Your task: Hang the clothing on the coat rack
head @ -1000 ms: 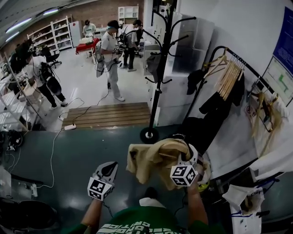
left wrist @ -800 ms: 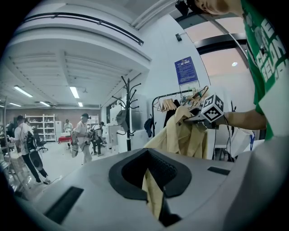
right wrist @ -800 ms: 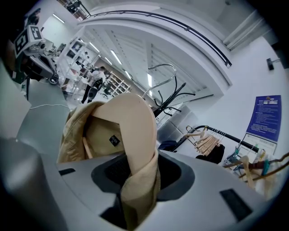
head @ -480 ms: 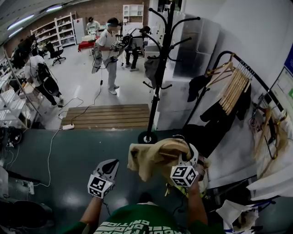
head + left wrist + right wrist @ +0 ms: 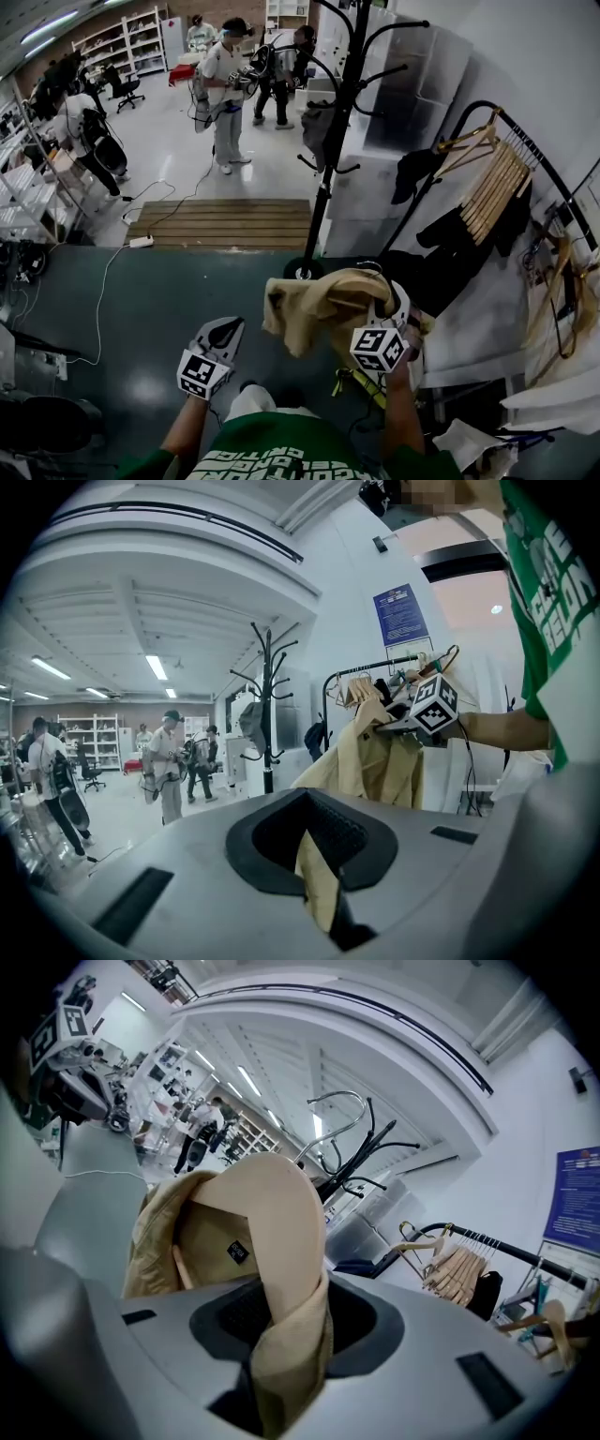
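A beige jacket [image 5: 319, 314] hangs bunched from my right gripper [image 5: 382, 302], which is shut on a thick fold of it [image 5: 281, 1335]; the collar arches over the jaws in the right gripper view. The black coat rack [image 5: 328, 141] stands straight ahead on its round base [image 5: 303, 272], with a dark garment on one hook. My left gripper [image 5: 223, 330] is low at the left, apart from the jacket, its jaws together. A thin beige sliver [image 5: 317, 883] shows in their slit; I cannot tell what it is. From the left gripper view the jacket [image 5: 375, 761] hangs beside the rack [image 5: 267, 714].
A black clothes rail with wooden hangers [image 5: 497, 178] and dark clothes stands at the right, against white cabinets [image 5: 394, 112]. A wooden pallet [image 5: 220, 223] and a cable lie on the floor ahead. Several people [image 5: 225, 94] stand farther back among shelves.
The head view has drifted a little, so the rack and rail sit slightly differently in frame. Both grippers stay where they were, the right still holding the jacket.
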Tool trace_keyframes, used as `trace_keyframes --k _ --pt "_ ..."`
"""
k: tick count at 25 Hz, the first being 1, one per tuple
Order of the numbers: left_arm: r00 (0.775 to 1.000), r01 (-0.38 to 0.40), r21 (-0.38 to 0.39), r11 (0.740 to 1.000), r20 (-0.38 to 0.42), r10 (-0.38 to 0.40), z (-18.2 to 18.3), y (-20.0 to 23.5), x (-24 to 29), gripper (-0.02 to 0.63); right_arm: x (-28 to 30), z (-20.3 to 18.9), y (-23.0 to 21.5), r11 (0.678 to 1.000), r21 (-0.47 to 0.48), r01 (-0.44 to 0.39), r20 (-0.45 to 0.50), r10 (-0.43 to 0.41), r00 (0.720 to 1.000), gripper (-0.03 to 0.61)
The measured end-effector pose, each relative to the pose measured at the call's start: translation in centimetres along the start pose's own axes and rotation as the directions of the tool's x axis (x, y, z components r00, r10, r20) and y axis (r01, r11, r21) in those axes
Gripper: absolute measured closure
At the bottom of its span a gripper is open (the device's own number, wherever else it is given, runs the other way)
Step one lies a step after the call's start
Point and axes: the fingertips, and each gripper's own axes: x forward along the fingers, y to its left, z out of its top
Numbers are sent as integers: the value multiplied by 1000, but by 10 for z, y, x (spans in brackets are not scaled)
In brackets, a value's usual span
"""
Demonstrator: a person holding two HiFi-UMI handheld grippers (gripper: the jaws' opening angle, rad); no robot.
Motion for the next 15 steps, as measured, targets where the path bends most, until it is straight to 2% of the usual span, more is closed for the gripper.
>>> trace_keyframes --k 8,15 --pt "1000 18 -3 1000 15 -18 3 17 27 609 23 6 4 1000 10 -13 -8 13 1000 420" --pt "998 57 1 998 30 -57 11 50 55 609 48 22 5 1000 17 -5 -29 5 1000 420"
